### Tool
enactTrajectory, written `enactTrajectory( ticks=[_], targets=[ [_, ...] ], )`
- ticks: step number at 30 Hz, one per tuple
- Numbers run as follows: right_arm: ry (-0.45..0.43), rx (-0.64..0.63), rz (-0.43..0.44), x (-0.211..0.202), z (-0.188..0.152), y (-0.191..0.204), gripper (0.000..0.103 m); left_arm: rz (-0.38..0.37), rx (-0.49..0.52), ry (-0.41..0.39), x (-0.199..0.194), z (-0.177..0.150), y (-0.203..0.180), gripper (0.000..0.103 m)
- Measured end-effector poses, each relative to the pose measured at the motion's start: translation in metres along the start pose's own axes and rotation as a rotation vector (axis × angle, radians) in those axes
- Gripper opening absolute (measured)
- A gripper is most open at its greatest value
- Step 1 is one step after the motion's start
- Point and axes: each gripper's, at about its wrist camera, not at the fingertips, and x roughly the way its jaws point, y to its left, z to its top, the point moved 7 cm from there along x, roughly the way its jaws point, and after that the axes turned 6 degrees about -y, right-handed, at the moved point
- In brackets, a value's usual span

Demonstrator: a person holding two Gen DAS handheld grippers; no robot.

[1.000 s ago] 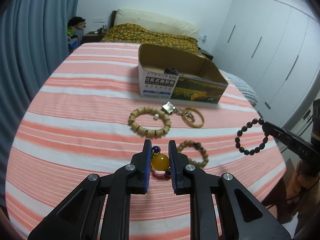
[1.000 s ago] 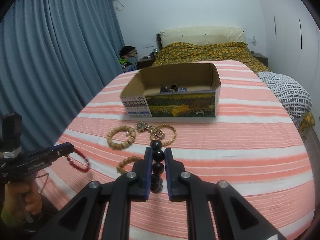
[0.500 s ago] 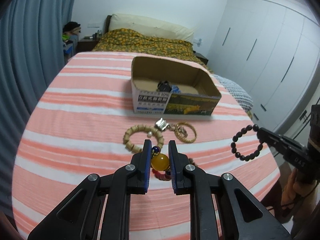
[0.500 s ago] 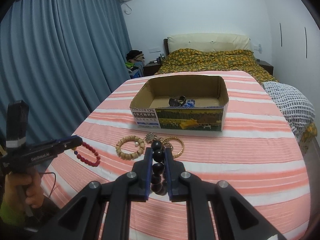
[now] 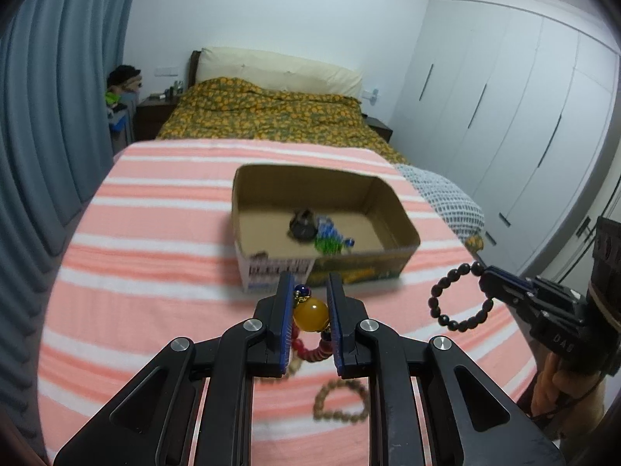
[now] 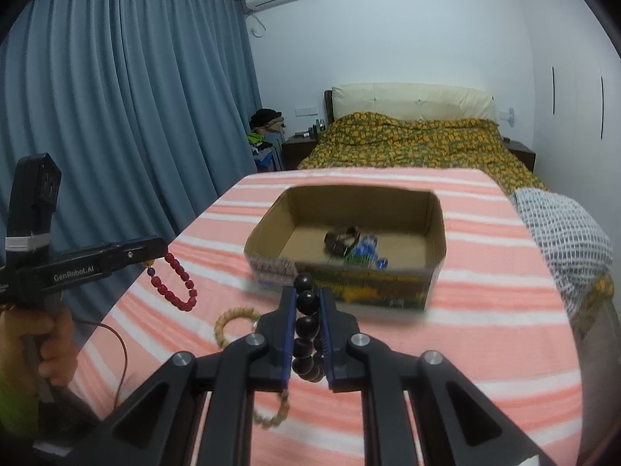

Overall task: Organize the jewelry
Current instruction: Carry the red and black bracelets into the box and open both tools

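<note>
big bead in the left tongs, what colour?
Amber yellow big bead, clamped in the left tongs; clearest in the left wrist view.

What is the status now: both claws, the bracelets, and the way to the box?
Left claw shut on red bracelet. Right claw shut on black bracelet. Both bracelets off the cloth, cardboard box ahead, open. Path clear.

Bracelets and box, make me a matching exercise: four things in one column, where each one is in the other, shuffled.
Things:
1. red bracelet
2. black bracelet
3. tan bracelet
4. blue and green beads

Places:
A. lying on the striped cloth
B. inside the box
C. clamped in the left gripper
D. clamped in the right gripper

Pairs: 1-C, 2-D, 3-A, 4-B
</note>
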Motion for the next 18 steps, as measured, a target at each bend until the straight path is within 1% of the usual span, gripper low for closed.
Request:
enactTrajectory(
  ticks=[6,9,14,18],
  targets=[
    [-0.021,-0.037,-0.026,0.031,0.034,-0.019,0.012,-0.002,0.009,0.008,0.041,0.026,0.000,0.016],
    [-0.017,-0.043,-0.033,0.058,0.048,-0.033,0.012,-0.001,0.010,0.023,0.067,0.036,0.001,0.016],
    [0.018,-0.026,-0.031,0.099,0.054,-0.055,0.012,0.009,0.010,0.059,0.110,0.040,0.005,0.016],
    [0.070,-0.015,-0.033,0.136,0.052,-0.071,0.012,0.021,0.004,0.100,0.143,0.037,0.011,0.016]
  ],
)
